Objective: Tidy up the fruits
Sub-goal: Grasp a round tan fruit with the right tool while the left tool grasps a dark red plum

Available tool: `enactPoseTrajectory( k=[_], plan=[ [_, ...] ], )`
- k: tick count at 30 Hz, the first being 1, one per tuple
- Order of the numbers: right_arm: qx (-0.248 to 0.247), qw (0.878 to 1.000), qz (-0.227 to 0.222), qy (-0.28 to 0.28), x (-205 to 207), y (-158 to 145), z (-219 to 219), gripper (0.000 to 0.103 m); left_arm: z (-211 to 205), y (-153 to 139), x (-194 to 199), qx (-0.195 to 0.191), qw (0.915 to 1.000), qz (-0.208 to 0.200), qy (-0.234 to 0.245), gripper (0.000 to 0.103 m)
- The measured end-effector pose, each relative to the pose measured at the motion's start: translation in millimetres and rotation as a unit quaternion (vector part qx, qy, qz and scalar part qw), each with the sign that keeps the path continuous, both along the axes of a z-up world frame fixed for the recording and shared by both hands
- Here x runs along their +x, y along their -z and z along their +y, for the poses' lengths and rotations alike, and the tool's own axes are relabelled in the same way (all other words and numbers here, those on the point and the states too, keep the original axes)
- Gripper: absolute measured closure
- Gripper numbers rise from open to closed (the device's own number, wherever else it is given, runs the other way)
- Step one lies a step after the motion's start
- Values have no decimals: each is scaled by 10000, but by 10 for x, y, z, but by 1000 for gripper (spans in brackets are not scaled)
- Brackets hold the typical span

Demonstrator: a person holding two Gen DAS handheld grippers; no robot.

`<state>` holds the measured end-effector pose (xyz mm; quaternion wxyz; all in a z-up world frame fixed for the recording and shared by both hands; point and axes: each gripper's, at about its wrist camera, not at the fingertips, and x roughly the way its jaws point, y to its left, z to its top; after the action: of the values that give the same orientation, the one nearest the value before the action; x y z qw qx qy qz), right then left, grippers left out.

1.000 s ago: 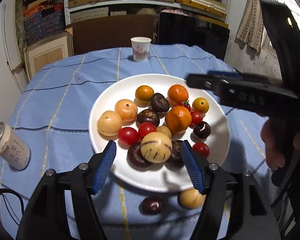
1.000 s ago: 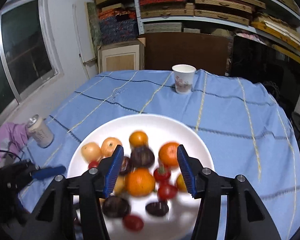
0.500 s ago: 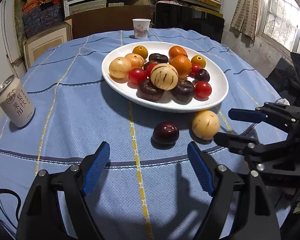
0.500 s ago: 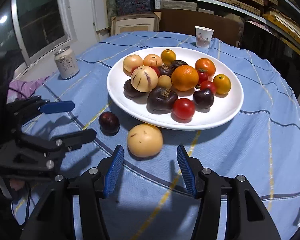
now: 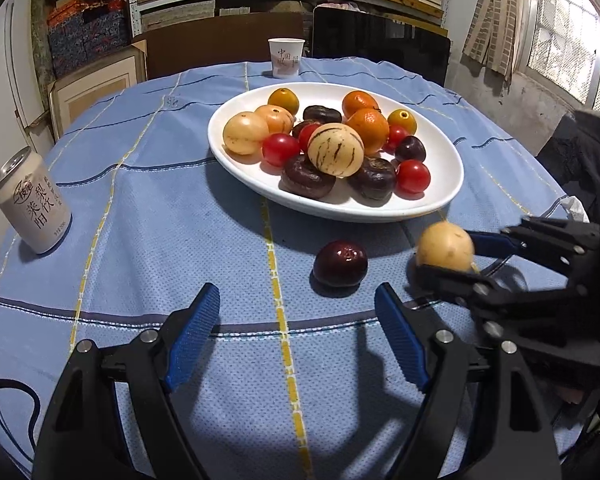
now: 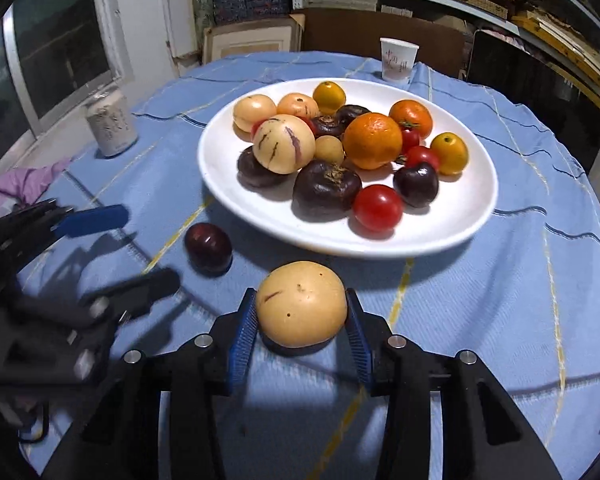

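Observation:
A white plate (image 5: 446, 152) (image 6: 460, 216) holds several fruits: oranges, red tomatoes, dark purple fruits and a striped yellow melon (image 5: 335, 150) (image 6: 284, 143). Two fruits lie on the blue cloth in front of it. My right gripper (image 6: 301, 322) (image 5: 460, 256) has its blue pads against both sides of the yellow fruit (image 6: 301, 310) (image 5: 445, 246). The dark red plum (image 5: 340, 263) (image 6: 208, 247) lies just ahead of my open, empty left gripper (image 5: 298, 328) (image 6: 136, 248).
A drink can (image 5: 32, 204) (image 6: 110, 124) stands at the table's left. A paper cup (image 5: 286, 57) (image 6: 398, 59) stands behind the plate. Shelves, boxes and a dark chair back line the far side. A purple cloth (image 6: 24, 182) lies at the left edge.
Both grippers dropped from above the plate to the cloth in front of it. My right gripper moved forward and closed around the yellow fruit. My left gripper neared the plum.

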<state>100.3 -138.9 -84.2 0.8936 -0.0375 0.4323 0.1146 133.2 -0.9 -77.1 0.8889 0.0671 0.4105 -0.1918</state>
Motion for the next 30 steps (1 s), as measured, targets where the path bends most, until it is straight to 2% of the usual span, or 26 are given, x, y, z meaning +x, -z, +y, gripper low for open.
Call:
enactPoseTrajectory(
  k=[4, 8, 13, 16, 22, 24, 27, 29, 30],
  plan=[
    [385, 9992, -119, 18, -243, -24, -192, 59, -151, -40, 63, 124, 9999, -21, 40, 25],
    [1037, 9940, -113, 326, -284, -32, -452, 58, -363, -1, 130, 366, 9992, -24, 128, 25],
    [1072, 9934, -80, 402, -276, -7, -468, 58, -469, 72, 176, 585, 9982, -47, 81, 25],
    [1074, 9936, -77, 332, -269, -6, -452, 61, -461, 101, 214, 570, 9984, 5, 24, 25],
    [1107, 9933, -19, 346, -246, 15, -470, 60, -469, 165, 259, 646, 9979, 66, -13, 25],
    [1120, 9930, 60, 367, -225, 35, -477, 59, -468, 173, 268, 603, 9981, 91, 24, 30],
    [1135, 9925, 188, 413, -178, 75, -487, 58, -495, 169, 239, 570, 9982, 59, 169, 47],
    [1143, 9923, 208, 424, -169, 83, -490, 58, -536, 159, 197, 641, 9976, -36, 263, 66],
    [1112, 9926, 205, 439, -168, 83, -485, 58, -540, 156, 189, 661, 9974, -61, 264, 69]
  ],
)
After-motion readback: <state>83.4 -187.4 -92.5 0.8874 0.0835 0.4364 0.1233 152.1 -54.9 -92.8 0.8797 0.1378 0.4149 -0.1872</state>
